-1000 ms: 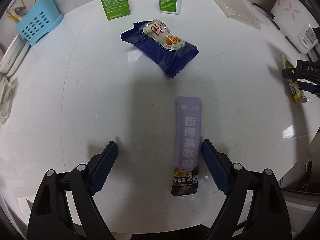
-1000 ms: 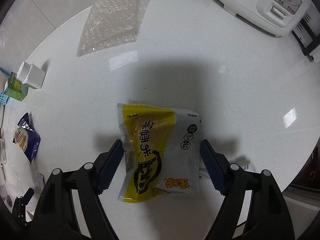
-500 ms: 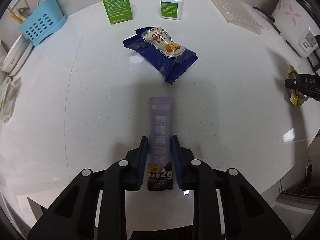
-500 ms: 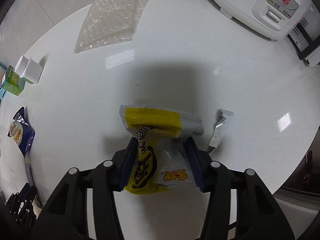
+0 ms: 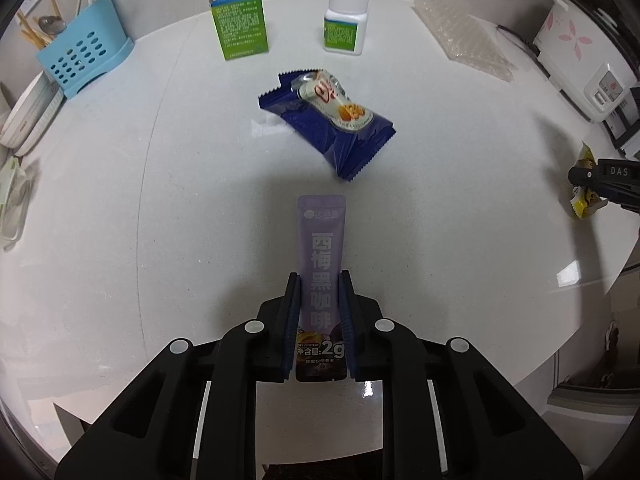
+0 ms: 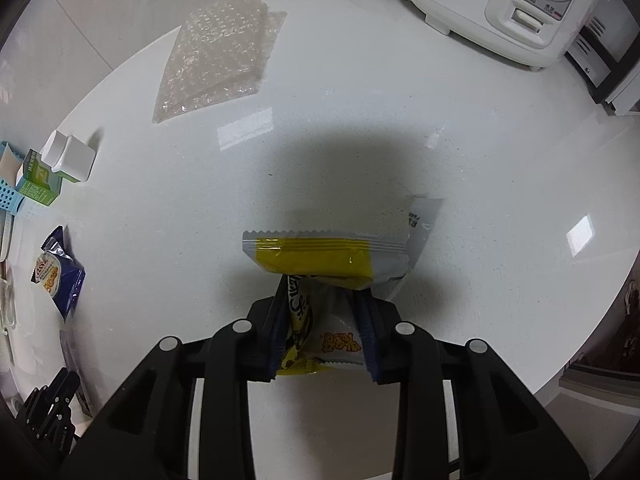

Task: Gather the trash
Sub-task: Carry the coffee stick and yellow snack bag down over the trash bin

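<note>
A purple coffee sachet [image 5: 321, 248] lies lengthwise between the pads of my left gripper [image 5: 319, 280], which is shut on its lower half just above the white table [image 5: 120, 220]. In the right wrist view my right gripper [image 6: 322, 296] squeezes a yellow and white snack packet [image 6: 320, 254]; its jaws are still closing and the packet bunches up between the pads. The same yellow packet [image 5: 585, 200] and right gripper show at the far right of the left wrist view. A dark blue snack wrapper [image 5: 332, 120] lies further up the table, also seen as the blue wrapper [image 6: 58, 274].
A green carton [image 5: 240, 24], a white pill bottle [image 5: 346, 20], a blue utensil holder [image 5: 86, 64] and bubble wrap [image 6: 218, 56] sit at the back. A white rice cooker [image 6: 500, 4] stands at the right. Stacked plates [image 5: 28, 116] rest at the left edge.
Both grippers went from wide apart to closed on their packets. The purple sachet shifted to the middle between the left pads; the yellow packet crumpled and folded up in the right pads.
</note>
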